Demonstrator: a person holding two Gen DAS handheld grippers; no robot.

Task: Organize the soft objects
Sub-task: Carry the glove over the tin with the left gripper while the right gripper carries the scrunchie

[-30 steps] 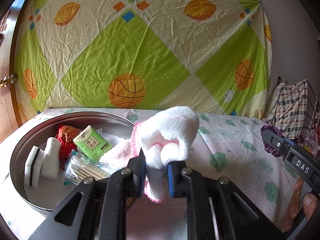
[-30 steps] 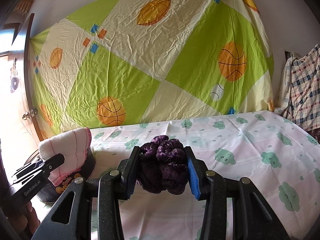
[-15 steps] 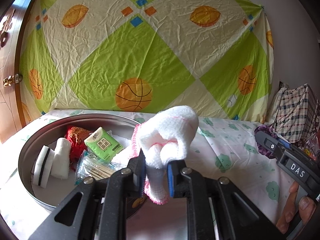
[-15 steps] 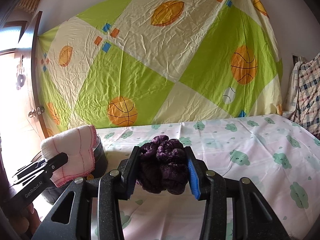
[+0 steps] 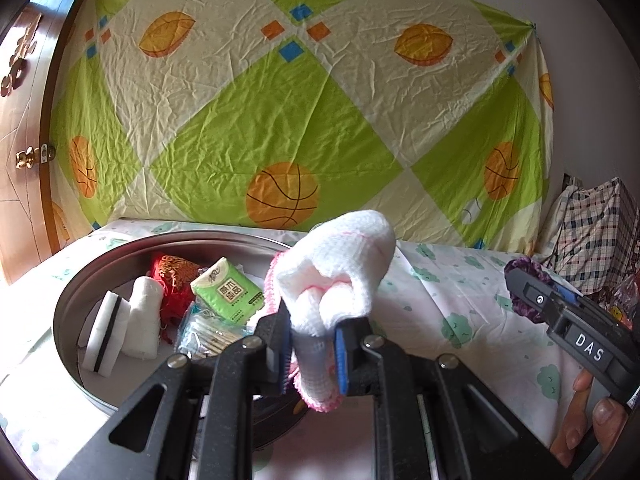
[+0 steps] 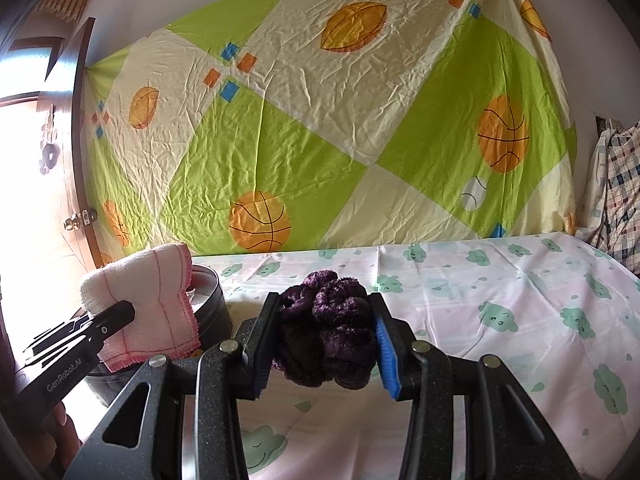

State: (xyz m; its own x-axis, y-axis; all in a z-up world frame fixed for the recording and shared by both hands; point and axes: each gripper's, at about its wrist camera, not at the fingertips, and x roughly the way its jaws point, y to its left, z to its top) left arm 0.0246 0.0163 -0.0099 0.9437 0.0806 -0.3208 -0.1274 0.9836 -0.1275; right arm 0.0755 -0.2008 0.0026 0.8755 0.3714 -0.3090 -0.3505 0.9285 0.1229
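While both hands carry soft items near the round metal tin (image 5: 76, 304), the left gripper (image 5: 310, 354) is closed nearly to its limit on a folded white cloth with pink edging (image 5: 340, 272), held just beside the tin's near rim and above it; the right gripper (image 6: 326, 346), partly closed, squeezes a dark purple fuzzy scrunchie (image 6: 328, 336) over the cloud-print sheet (image 6: 520, 304), well to the side of the tin. Inside the tin lie a white sponge (image 5: 105, 334), a rolled white cloth (image 5: 144, 322), a red pouch (image 5: 172, 280), a green tissue pack (image 5: 228, 292) and a clear packet (image 5: 206, 330). Risk, as a judgement: the cloth's loose folds bulge above the pads, so release at the rim could leave it draped over the edge rather than inside; the springy scrunchie could pop sideways out of its pinch. Compared with a second earlier, the tin sits slightly further right in the left view, and both grips are unchanged.
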